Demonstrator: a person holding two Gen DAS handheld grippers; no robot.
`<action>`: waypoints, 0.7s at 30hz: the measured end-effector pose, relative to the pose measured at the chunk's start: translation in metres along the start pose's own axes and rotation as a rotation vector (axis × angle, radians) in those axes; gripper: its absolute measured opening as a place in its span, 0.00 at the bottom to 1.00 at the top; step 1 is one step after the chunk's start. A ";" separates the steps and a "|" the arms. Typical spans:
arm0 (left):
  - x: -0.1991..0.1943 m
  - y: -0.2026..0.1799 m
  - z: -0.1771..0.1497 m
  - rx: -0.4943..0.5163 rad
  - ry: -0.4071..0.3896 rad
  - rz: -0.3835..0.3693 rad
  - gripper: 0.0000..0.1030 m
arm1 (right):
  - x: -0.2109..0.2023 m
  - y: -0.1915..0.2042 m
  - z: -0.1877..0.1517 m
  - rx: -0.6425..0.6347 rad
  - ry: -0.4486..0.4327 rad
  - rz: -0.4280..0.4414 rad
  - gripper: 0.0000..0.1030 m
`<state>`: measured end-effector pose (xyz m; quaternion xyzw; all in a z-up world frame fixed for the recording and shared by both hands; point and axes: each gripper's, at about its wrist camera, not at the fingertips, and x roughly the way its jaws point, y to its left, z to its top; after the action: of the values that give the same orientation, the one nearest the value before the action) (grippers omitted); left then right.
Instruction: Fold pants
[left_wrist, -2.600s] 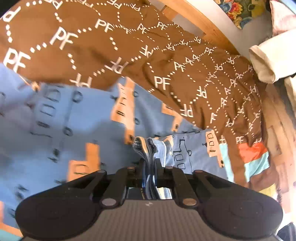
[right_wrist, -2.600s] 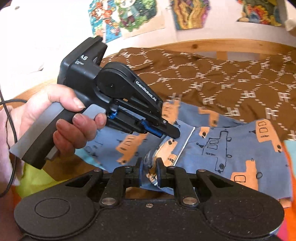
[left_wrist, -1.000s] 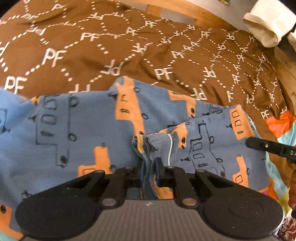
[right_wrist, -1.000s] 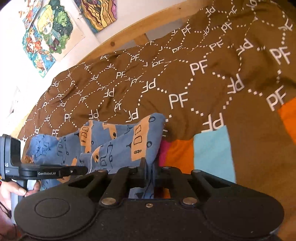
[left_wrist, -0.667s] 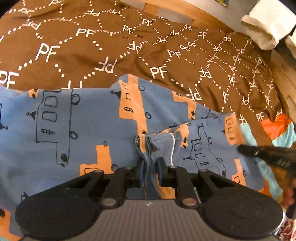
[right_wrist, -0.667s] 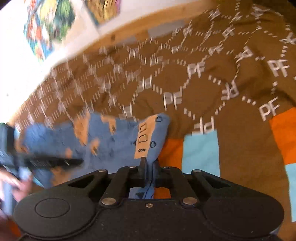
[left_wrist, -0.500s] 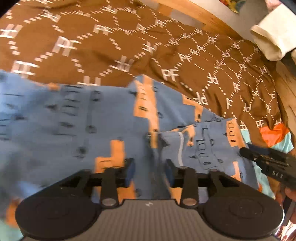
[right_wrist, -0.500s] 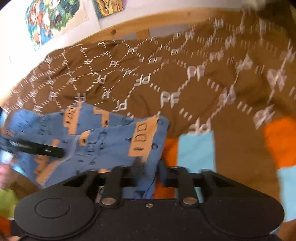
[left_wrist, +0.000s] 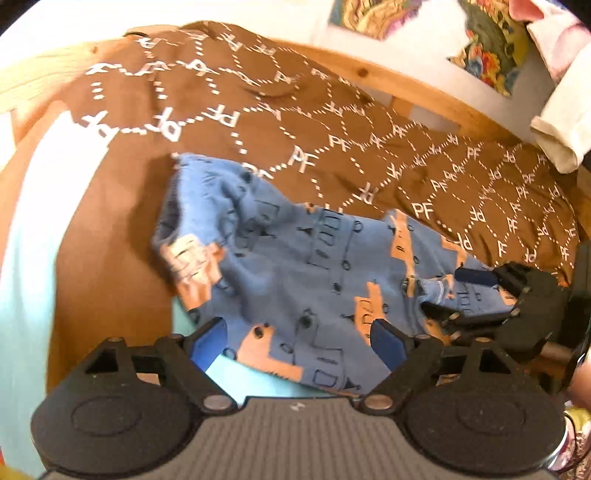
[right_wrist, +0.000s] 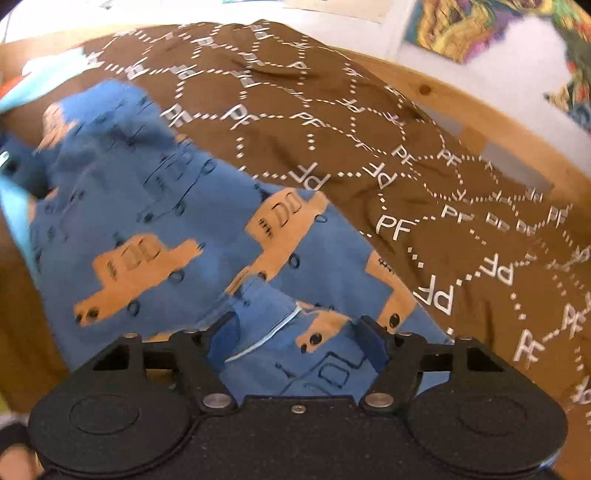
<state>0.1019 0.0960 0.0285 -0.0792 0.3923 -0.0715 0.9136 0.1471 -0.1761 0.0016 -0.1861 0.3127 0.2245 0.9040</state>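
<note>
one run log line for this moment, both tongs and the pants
left tongs: opening, off cloth | right tongs: opening, off cloth | pants: folded, lying on brown bedspread

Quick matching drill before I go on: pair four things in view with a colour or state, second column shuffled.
Things:
1. pants
2. bedspread
3. bed frame
4. left tool

Descriptions:
A. brown with white letters
B. bare light wood
C. jaws opening, pads clear of the cloth
D. blue with orange vehicles, lying on the bed

Pairs: 1-D, 2-A, 3-B, 4-C
</note>
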 end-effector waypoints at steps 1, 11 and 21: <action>-0.001 -0.003 -0.001 0.002 -0.011 0.009 0.86 | -0.003 -0.003 0.005 0.003 -0.001 0.008 0.69; -0.012 -0.003 -0.005 -0.021 -0.211 0.229 0.88 | 0.053 -0.008 0.073 -0.136 -0.043 -0.052 0.73; -0.007 0.048 0.021 -0.284 -0.252 0.052 0.88 | 0.010 -0.030 0.068 0.008 -0.093 -0.034 0.89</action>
<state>0.1161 0.1459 0.0383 -0.2056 0.2829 0.0187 0.9366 0.2022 -0.1653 0.0512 -0.1773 0.2678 0.2163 0.9220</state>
